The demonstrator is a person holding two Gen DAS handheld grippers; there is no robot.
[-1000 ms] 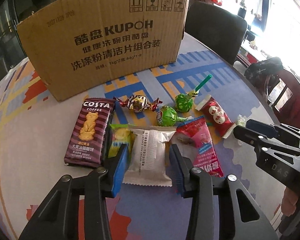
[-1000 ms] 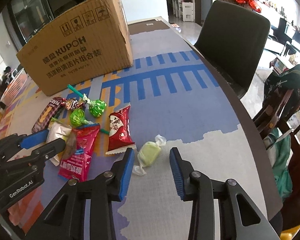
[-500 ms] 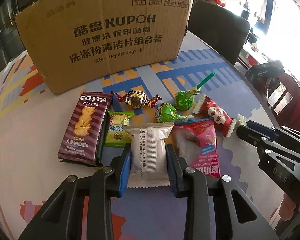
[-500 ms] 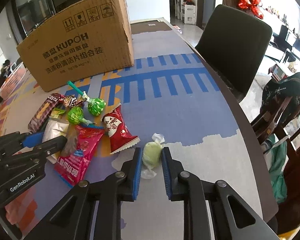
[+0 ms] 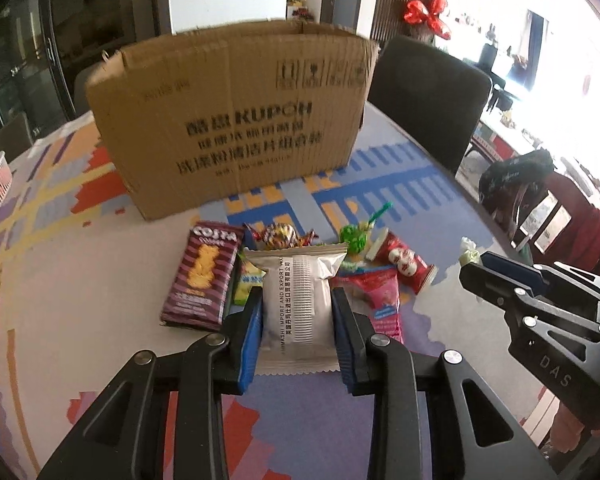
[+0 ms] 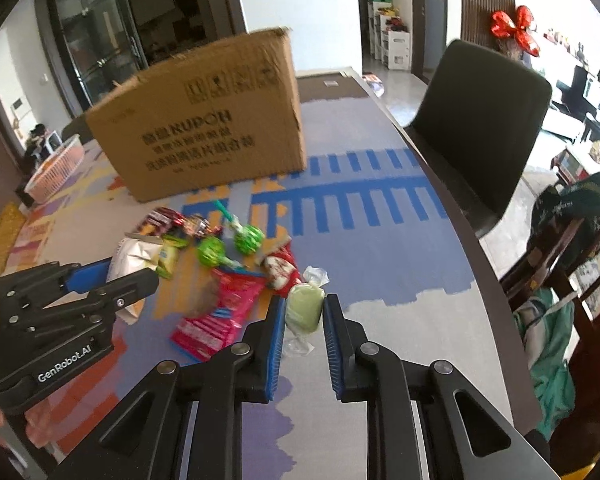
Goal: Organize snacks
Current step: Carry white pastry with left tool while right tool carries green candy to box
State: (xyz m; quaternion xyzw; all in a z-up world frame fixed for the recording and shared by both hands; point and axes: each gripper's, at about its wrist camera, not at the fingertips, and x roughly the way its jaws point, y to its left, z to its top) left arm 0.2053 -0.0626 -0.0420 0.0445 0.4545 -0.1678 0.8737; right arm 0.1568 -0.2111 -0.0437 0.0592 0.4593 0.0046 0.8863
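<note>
Cardboard box (image 5: 236, 120) stands mid-worktop (image 5: 60, 280), inside unseen. In front: 2 green lollipops (image 6: 249, 239), 1 Costa pack (image 5: 202, 276). Left tongs (image 5: 296, 312) clamp white packet (image 5: 300, 296); right tongs (image 6: 303, 316) clamp green candy (image 6: 304, 310), both near the front edge.

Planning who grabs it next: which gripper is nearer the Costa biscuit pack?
Left. The left gripper, shut on the white packet, sits just beside the Costa biscuit pack; the right gripper holds the green candy across the pile.
</note>
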